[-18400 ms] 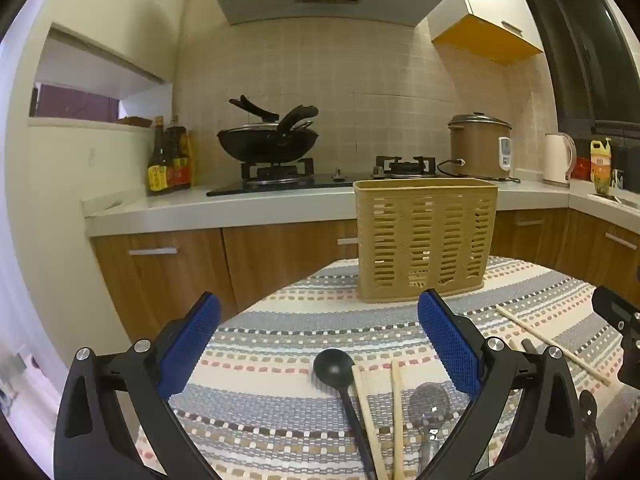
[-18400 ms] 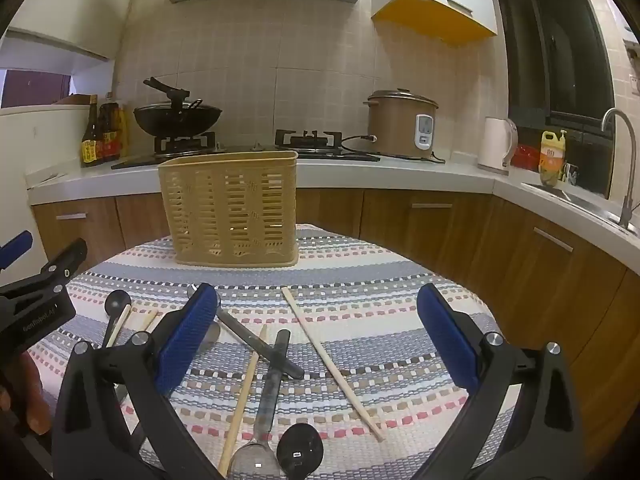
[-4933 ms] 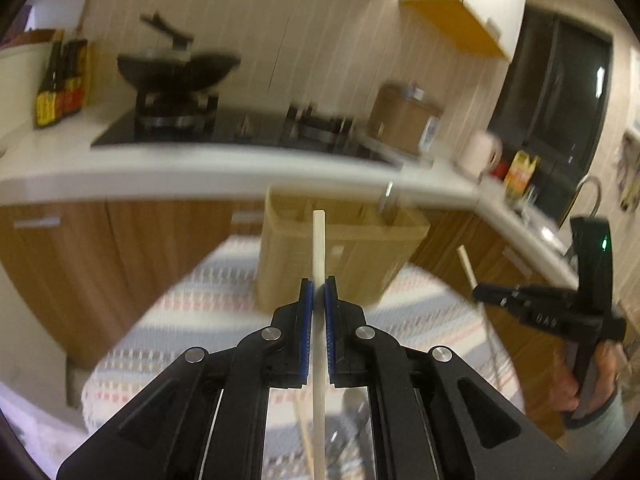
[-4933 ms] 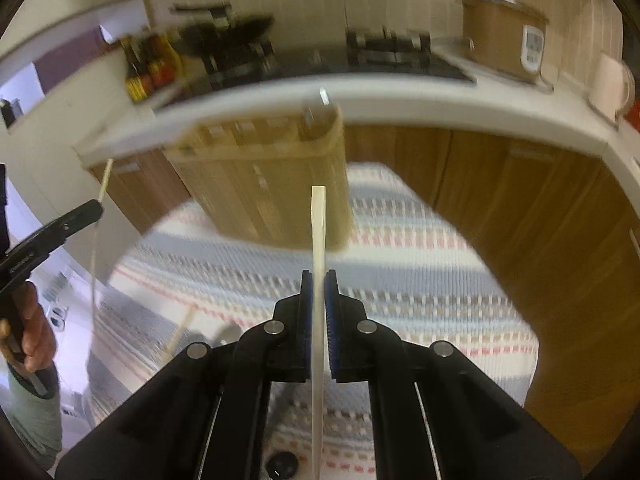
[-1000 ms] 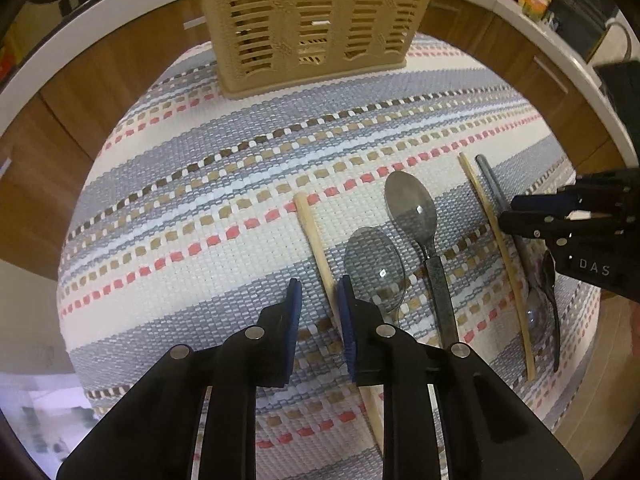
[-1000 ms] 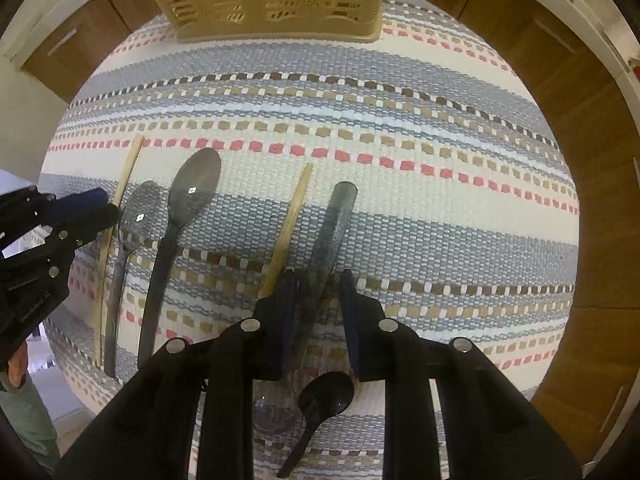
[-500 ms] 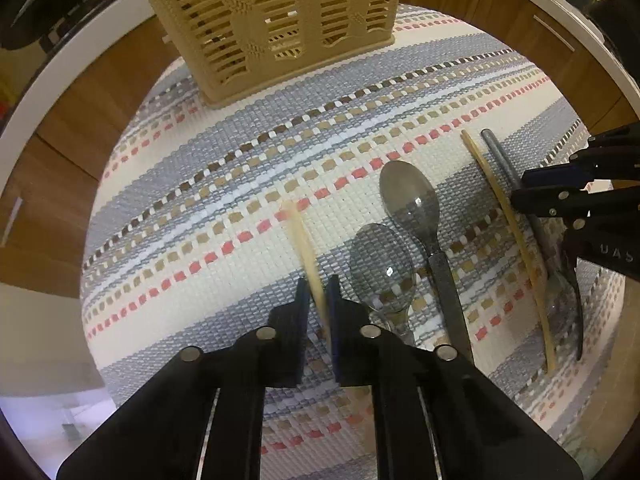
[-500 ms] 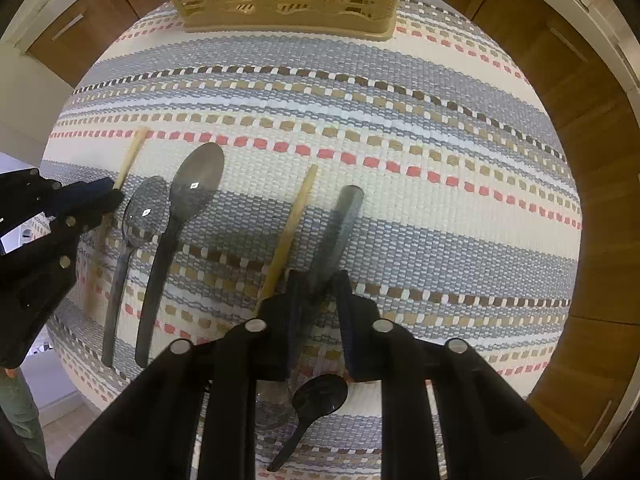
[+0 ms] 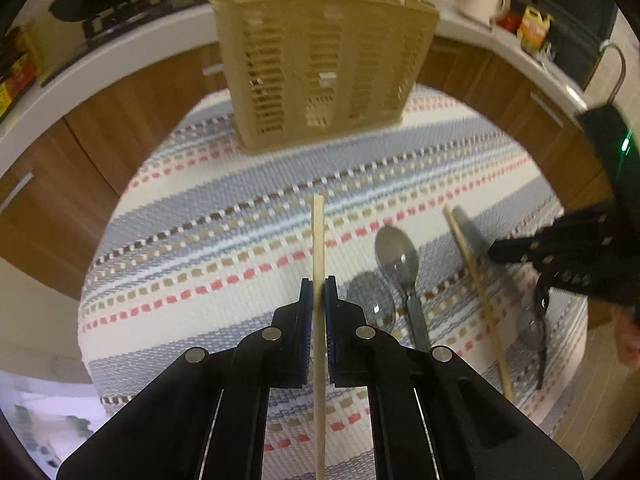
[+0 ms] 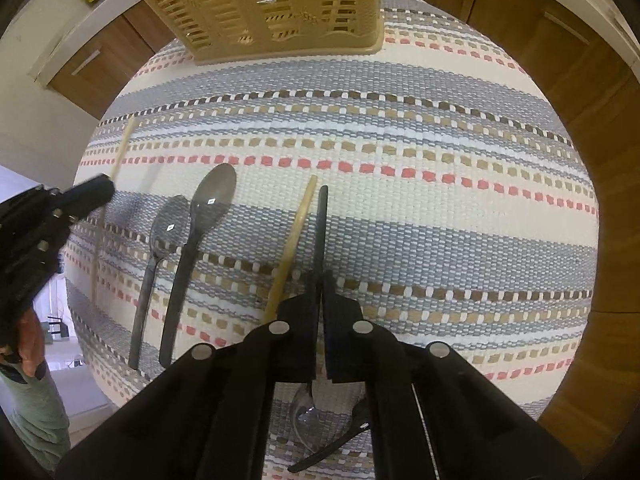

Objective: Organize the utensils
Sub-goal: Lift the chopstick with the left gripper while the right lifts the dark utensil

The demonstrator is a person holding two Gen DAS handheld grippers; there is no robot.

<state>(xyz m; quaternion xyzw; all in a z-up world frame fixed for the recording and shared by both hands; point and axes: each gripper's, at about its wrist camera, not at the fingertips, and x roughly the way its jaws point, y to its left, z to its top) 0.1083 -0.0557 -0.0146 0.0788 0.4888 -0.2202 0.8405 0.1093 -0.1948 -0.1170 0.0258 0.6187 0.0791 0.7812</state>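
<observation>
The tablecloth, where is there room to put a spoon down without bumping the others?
The striped tablecloth is bare across the whole band between the beige basket and the utensil tips, and all along its right side. It is crowded near the front left: two spoons, a loose chopstick and the spoon handle in the right gripper.

Home kitchen (stove (image 9: 132, 4), wooden cabinets (image 9: 132, 100))
</observation>
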